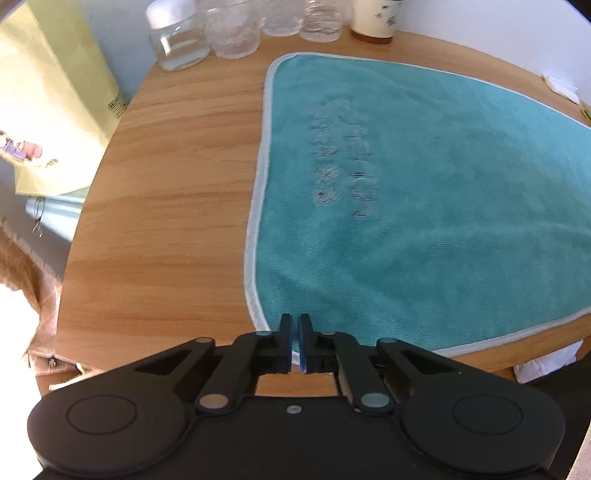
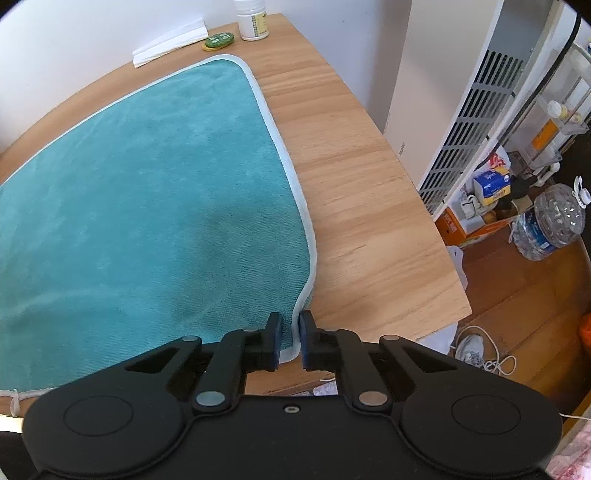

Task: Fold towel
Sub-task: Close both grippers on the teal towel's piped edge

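Note:
A teal towel (image 1: 424,184) with a pale hem lies flat on the wooden table (image 1: 166,221). My left gripper (image 1: 294,341) is at the towel's near left corner, jaws almost together, with the white hem pinched between the blue pads. In the right wrist view the same towel (image 2: 147,203) spreads to the left. My right gripper (image 2: 289,339) is at its near right corner, where the hem (image 2: 291,332) fills the narrow gap between the fingers. That corner is slightly lifted off the table.
Several clear jars (image 1: 177,40) and a cup (image 1: 373,18) stand along the table's far edge. A white bottle (image 2: 253,20), a green lid (image 2: 218,40) and folded paper (image 2: 170,40) sit at the far right corner. Bare wood (image 2: 369,221) flanks the towel.

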`<state>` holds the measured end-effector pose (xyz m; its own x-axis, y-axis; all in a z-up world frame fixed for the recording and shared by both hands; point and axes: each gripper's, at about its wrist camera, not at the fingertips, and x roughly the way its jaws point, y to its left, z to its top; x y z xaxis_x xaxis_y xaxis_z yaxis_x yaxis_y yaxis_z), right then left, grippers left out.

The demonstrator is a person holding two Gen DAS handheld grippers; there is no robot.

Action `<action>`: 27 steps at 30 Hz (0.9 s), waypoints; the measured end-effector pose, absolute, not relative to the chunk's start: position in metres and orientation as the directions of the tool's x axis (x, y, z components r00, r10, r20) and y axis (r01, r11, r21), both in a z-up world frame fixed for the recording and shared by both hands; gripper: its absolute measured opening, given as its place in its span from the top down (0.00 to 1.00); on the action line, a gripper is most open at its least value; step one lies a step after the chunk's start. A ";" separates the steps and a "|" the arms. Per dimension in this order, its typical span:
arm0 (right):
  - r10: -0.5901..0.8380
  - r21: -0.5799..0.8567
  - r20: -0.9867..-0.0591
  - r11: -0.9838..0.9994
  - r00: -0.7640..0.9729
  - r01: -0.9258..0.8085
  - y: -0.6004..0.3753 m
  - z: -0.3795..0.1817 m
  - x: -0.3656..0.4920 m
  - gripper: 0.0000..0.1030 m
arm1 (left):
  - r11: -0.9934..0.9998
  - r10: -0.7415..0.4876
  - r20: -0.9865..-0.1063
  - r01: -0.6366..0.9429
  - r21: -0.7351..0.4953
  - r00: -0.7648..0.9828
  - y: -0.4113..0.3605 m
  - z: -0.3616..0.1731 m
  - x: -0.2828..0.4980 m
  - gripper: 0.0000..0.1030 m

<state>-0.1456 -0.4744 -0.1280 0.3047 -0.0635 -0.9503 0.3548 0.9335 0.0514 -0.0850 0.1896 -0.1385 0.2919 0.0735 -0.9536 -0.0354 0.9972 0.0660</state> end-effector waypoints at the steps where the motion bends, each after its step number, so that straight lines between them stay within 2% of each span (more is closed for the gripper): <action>1: -0.065 0.049 -0.951 0.935 0.304 0.353 -0.474 -0.128 -0.145 0.89 | 0.997 0.076 -0.956 -0.041 0.067 0.282 0.190 -0.139 -0.085 0.90; 3: -0.068 0.044 -0.951 0.937 0.302 0.348 -0.473 -0.128 -0.145 0.89 | 0.996 0.083 -0.959 -0.065 0.068 0.272 0.192 -0.138 -0.084 0.74; 4: -0.071 0.040 -0.951 0.938 0.302 0.345 -0.472 -0.128 -0.145 0.89 | 0.994 0.096 -0.955 -0.074 0.078 0.280 0.192 -0.137 -0.085 0.55; 5: -0.073 0.037 -0.950 0.939 0.302 0.343 -0.471 -0.127 -0.145 0.89 | 0.991 0.119 -0.951 -0.085 0.099 0.285 0.192 -0.137 -0.084 0.48; 7: -0.073 0.035 -0.951 0.940 0.301 0.340 -0.471 -0.127 -0.144 0.89 | 0.990 0.132 -0.948 -0.092 0.109 0.290 0.194 -0.137 -0.085 0.48; 10: -0.070 0.038 -0.951 0.941 0.300 0.337 -0.472 -0.127 -0.144 0.89 | 0.991 0.098 -0.956 -0.120 0.067 0.278 0.197 -0.141 -0.082 0.51; 12: -0.067 0.040 -0.952 0.941 0.300 0.336 -0.472 -0.127 -0.144 0.89 | 0.993 0.078 -0.958 -0.104 0.051 0.275 0.192 -0.144 -0.080 0.61; 14: -0.065 0.042 -0.951 0.941 0.301 0.335 -0.473 -0.127 -0.145 0.89 | 0.995 0.068 -0.951 -0.088 0.043 0.301 0.188 -0.143 -0.080 0.78; 16: -0.063 0.044 -0.951 0.942 0.303 0.333 -0.473 -0.127 -0.146 0.89 | 0.996 0.052 -0.950 -0.083 0.028 0.307 0.182 -0.143 -0.080 0.89; 20: -0.058 0.052 -0.949 0.940 0.309 0.336 -0.473 -0.127 -0.147 0.89 | 0.997 0.060 -0.947 -0.074 0.038 0.316 0.176 -0.144 -0.082 0.93; 23: -0.054 0.059 -0.944 0.943 0.325 0.328 -0.472 -0.127 -0.151 0.96 | 0.997 0.057 -0.947 -0.062 0.039 0.316 0.178 -0.145 -0.080 0.94; 27: -0.049 0.066 -0.942 0.944 0.333 0.324 -0.472 -0.127 -0.157 0.96 | 0.995 0.088 -0.947 -0.070 0.070 0.310 0.181 -0.145 -0.080 0.94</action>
